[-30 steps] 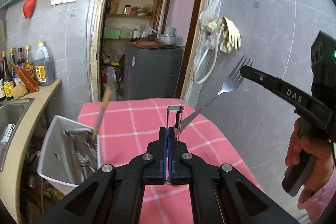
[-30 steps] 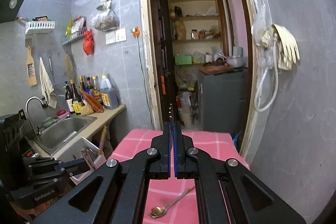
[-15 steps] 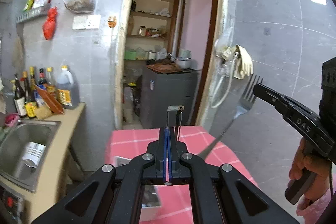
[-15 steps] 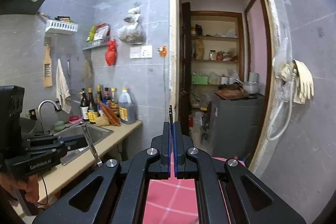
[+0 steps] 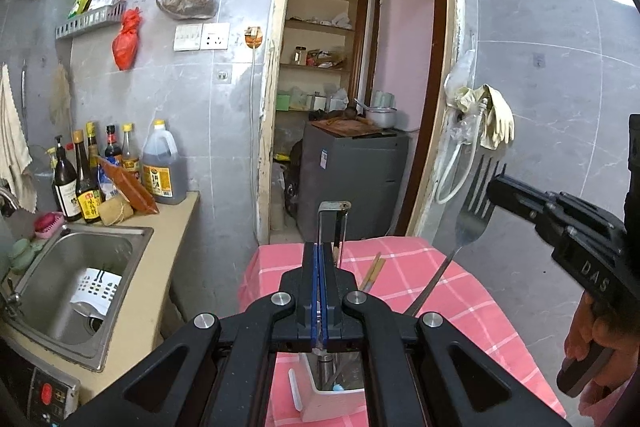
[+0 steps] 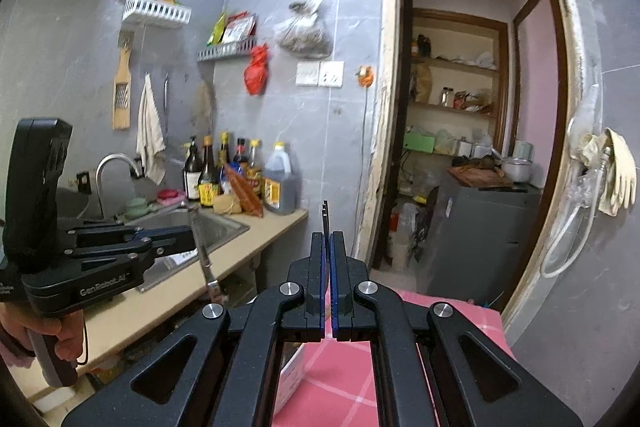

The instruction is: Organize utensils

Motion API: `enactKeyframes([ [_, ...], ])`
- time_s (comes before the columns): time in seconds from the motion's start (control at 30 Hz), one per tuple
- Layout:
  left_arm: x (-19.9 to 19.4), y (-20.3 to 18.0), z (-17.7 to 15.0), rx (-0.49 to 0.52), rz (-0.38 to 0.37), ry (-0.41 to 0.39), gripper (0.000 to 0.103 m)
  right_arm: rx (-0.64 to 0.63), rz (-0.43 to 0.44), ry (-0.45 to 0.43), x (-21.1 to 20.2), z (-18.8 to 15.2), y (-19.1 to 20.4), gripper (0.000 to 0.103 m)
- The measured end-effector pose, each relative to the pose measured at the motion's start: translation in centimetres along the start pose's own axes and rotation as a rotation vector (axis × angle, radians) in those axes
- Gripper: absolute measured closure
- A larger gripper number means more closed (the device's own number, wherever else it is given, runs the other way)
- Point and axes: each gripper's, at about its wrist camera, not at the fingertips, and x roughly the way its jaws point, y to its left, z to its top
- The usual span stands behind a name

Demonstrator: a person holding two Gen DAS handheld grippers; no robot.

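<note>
While clamped in R gripper (image 6: pixel 328 291), fork (image 5: pixel 476 203) upright, tines up

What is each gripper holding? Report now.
Left gripper: shut on a metal utensil, maybe a peeler.
Right gripper: shut on a fork.

The fork (image 5: pixel 474 215) handle's lower end and the white bin (image 5: pixel 320 393) sit partly hidden behind the left claw (image 5: pixel 320 291)

The left gripper (image 5: pixel 320 291) is raised, its jaws pressed together on a peeler (image 5: pixel 334 223). The right gripper (image 6: pixel 329 287), level with it, clamps a fork (image 5: pixel 478 203) upright. Hands (image 5: pixel 596 339) grasp both handles.
</note>
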Motion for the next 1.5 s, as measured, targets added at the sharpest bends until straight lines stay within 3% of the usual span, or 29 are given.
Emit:
enactKeyframes([
  [0.83,4.3,0.6,-5.2,-0.024,-0.032,0.131,0.101,0.079,0.072,0.189,5.5,-7.0,1.5,0.1],
  [1.23,4.2,2.3,-5.6,-0.143,-0.1,0.153,0.101,0.138,0.102,0.191,5.8,-7.4,0.2,0.097],
  [1.3,3.9,2.2,-5.5,-0.142,-0.096,0.144,0.1,0.152,0.084,0.171,5.3,-7.3,-0.4,0.091],
  [1.37,3.7,2.1,-5.2,-0.141,-0.097,0.134,0.099,0.177,0.063,0.149,4.5,-7.2,-1.3,0.072],
  [1.5,3.2,1.2,-4.5,-0.13,-0.092,0.11,0.099,0.222,0.006,0.093,2.7,-7.0,-3.1,0.063],
])
